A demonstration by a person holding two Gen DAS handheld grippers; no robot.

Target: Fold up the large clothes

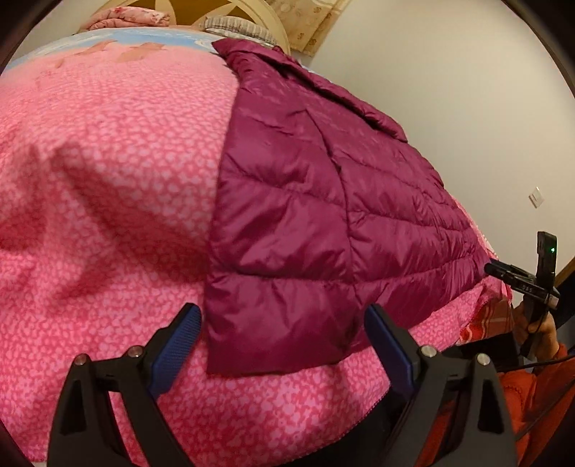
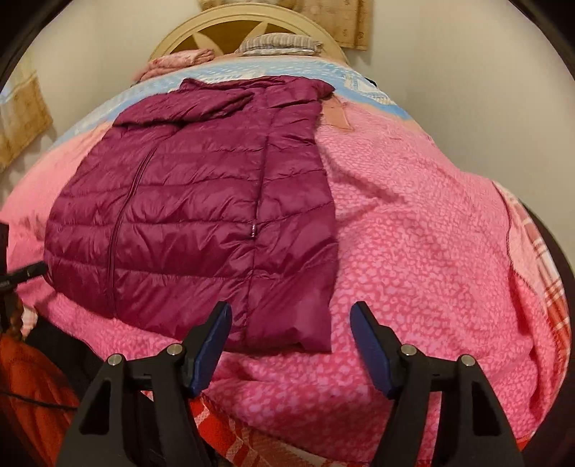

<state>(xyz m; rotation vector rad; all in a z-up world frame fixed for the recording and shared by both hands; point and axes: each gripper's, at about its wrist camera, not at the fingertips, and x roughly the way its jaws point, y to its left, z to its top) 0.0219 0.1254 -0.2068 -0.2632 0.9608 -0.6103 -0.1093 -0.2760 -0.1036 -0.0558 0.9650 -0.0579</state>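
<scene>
A dark magenta quilted down jacket (image 1: pixel 316 201) lies flat on the pink blanket (image 1: pixel 107 179), its sides folded in to form a long rectangle, collar toward the headboard. My left gripper (image 1: pixel 284 316) is open and empty, hovering just above the jacket's near hem corner. In the right wrist view the jacket (image 2: pixel 201 215) fills the left-centre of the bed, on the blanket (image 2: pixel 413 233). My right gripper (image 2: pixel 291 319) is open and empty, above the hem's right corner. The right gripper also shows at the right edge of the left wrist view (image 1: pixel 521 280), beside the jacket's far hem corner.
A cream wooden headboard (image 2: pixel 251 21) with pillows (image 2: pixel 276 43) stands at the far end of the bed. A folded floral quilt (image 1: pixel 129 18) lies by the pillows. White walls flank the bed. The person's orange sleeve (image 1: pixel 532 395) is at the lower right.
</scene>
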